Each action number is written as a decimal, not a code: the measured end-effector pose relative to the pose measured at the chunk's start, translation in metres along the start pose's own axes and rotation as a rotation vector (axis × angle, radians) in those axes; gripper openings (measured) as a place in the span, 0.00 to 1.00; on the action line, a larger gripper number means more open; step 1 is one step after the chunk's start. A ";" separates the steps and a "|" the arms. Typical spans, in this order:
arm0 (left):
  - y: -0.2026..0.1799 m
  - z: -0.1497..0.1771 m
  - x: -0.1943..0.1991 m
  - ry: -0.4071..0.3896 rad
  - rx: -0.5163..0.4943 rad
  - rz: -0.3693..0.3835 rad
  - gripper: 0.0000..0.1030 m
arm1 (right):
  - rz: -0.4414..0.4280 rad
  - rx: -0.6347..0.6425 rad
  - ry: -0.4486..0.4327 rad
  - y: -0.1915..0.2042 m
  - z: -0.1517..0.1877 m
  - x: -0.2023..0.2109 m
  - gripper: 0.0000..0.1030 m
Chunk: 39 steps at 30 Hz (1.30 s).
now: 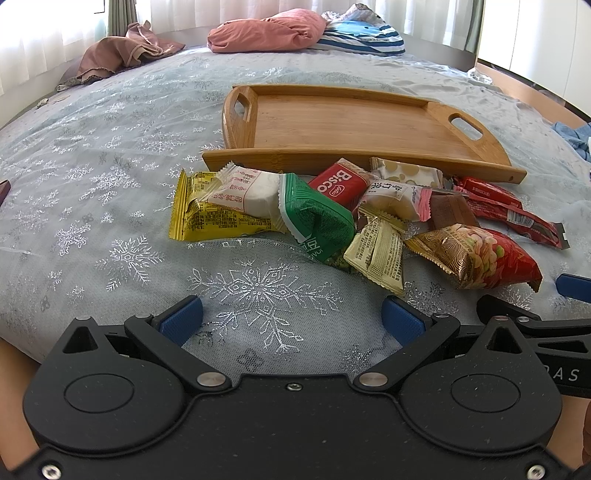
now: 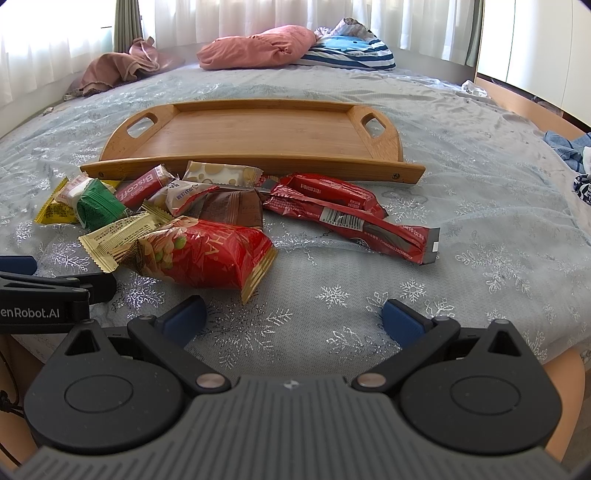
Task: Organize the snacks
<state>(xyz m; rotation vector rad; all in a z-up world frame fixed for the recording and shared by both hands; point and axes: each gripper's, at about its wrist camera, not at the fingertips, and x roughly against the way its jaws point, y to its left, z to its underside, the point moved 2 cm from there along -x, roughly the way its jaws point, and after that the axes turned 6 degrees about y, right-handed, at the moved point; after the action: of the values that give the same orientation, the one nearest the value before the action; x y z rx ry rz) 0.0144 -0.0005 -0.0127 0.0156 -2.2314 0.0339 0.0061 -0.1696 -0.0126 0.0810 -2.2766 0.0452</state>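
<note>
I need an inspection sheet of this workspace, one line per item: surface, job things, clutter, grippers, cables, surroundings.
Surface: pale blue bedspread with silver snowflakes, wrinkled.
Job's things: empty wooden tray with two handle holes; a pile of wrapped snacks lies before it, among them a large red nut packet, a green pouch and a long red stick pack.
Clutter: pink pillow, brownish cloth.
Grippers: left gripper and right gripper both open, empty.
Cables: thin black cord at the left edge.
Surroundings: white curtains.
</note>
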 end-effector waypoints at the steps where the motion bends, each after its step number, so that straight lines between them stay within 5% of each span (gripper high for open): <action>1: 0.000 0.000 0.001 0.001 -0.001 -0.001 1.00 | 0.000 0.000 -0.001 0.000 0.000 0.000 1.00; 24: 0.001 0.007 0.002 -0.057 -0.017 -0.009 1.00 | 0.015 -0.002 -0.035 0.002 0.002 0.006 1.00; 31: 0.008 0.002 0.007 -0.042 -0.036 0.037 1.00 | -0.067 -0.071 -0.108 -0.006 0.004 0.023 1.00; 39: 0.019 -0.004 0.028 -0.129 0.012 0.120 0.98 | -0.059 -0.031 -0.256 0.001 -0.007 0.039 1.00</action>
<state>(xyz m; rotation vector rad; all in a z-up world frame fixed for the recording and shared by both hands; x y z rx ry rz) -0.0006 0.0189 0.0116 -0.1125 -2.3582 0.1142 -0.0144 -0.1699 0.0218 0.1452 -2.5286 -0.0332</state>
